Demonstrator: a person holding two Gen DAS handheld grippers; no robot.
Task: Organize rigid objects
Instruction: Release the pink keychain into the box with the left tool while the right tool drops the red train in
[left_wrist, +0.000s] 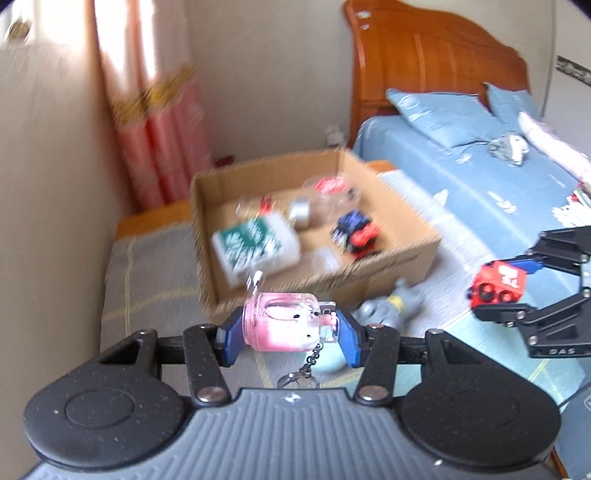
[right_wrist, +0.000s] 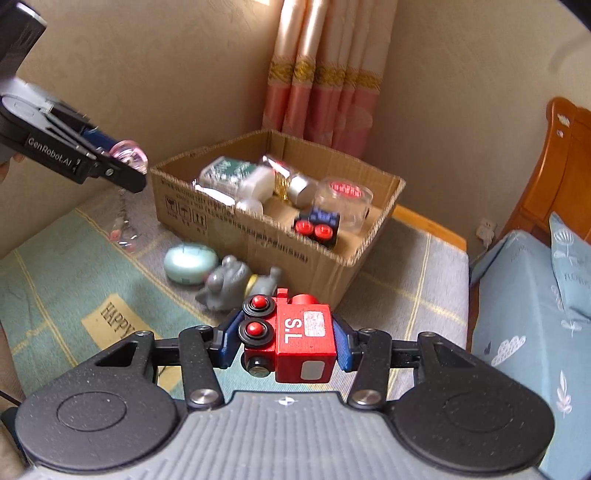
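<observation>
Clamped between the blue pads of the right gripper (right_wrist: 286, 341) is a red toy train engine (right_wrist: 295, 341) marked "S.L", turned on its side so its black-and-red wheels face left; it is held in the air above the patterned blanket (right_wrist: 62, 295). Both fingers press against the toy's sides, so the gap is only as wide as the engine itself.

Across the scene, the left gripper (left_wrist: 290, 332) is likewise closed around a pink, partly clear jar-shaped keychain charm (left_wrist: 288, 326), with a small chain and clasp (left_wrist: 304, 369) dangling beneath it. From the right wrist view this gripper is raised to the left of the cardboard box (right_wrist: 258, 236), apart from it.

Ahead of both tools, the open cardboard box sits on the blanket and already holds a green-and-white packet (right_wrist: 225, 173), a silver cylinder (right_wrist: 301, 188), a clear tub with a red lid (right_wrist: 345, 203) and a blue-and-red toy car (right_wrist: 317, 227). Just in front of the box lie a pale green oval case (right_wrist: 190, 264) and a grey animal figure (right_wrist: 231, 282), close beside each other. A bed with blue bedding (left_wrist: 498, 184) and a wooden headboard (left_wrist: 424, 55) stands to the right.
</observation>
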